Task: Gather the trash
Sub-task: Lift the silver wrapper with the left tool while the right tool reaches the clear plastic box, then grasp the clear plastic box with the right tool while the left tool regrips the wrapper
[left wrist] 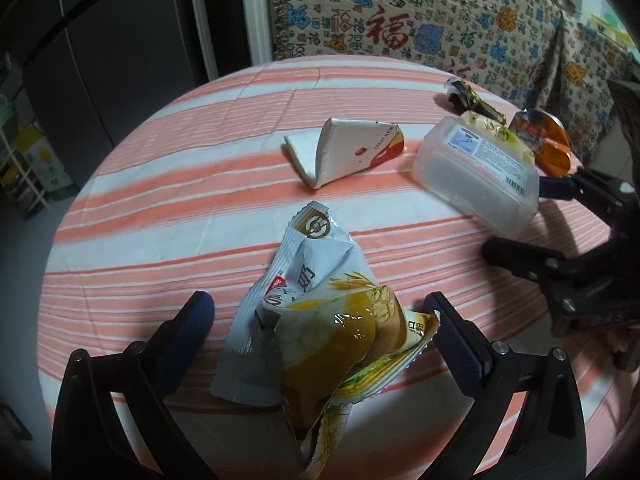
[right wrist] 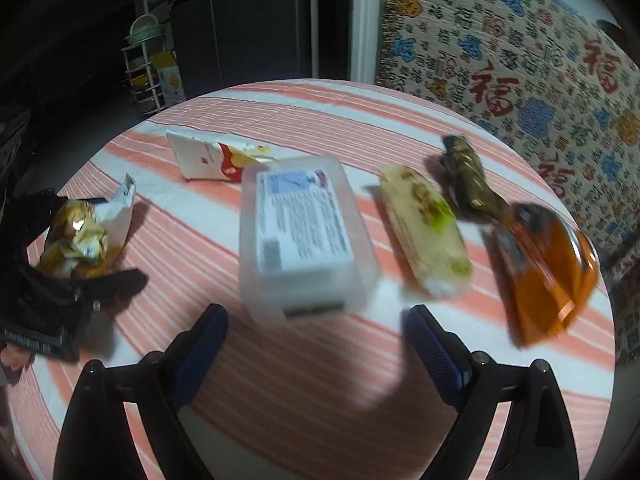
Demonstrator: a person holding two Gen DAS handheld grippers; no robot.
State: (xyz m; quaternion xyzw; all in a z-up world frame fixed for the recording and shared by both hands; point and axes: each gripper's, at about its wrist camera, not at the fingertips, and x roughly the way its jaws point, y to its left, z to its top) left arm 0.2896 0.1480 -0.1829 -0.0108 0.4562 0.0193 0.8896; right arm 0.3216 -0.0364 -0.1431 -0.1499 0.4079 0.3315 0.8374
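Two hand-held grippers gape wide. The left hand-held gripper (left wrist: 320,316) brackets a crumpled wrapper (left wrist: 320,320) at lower centre, gripping nothing; the right hand-held gripper (right wrist: 318,320) sits empty before the plastic box (right wrist: 304,232) mid-frame on the striped surface (right wrist: 300,360).

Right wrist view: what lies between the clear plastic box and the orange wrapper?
A pale yellow snack packet lies between clear plastic box and orange wrapper, seen in the right wrist view.
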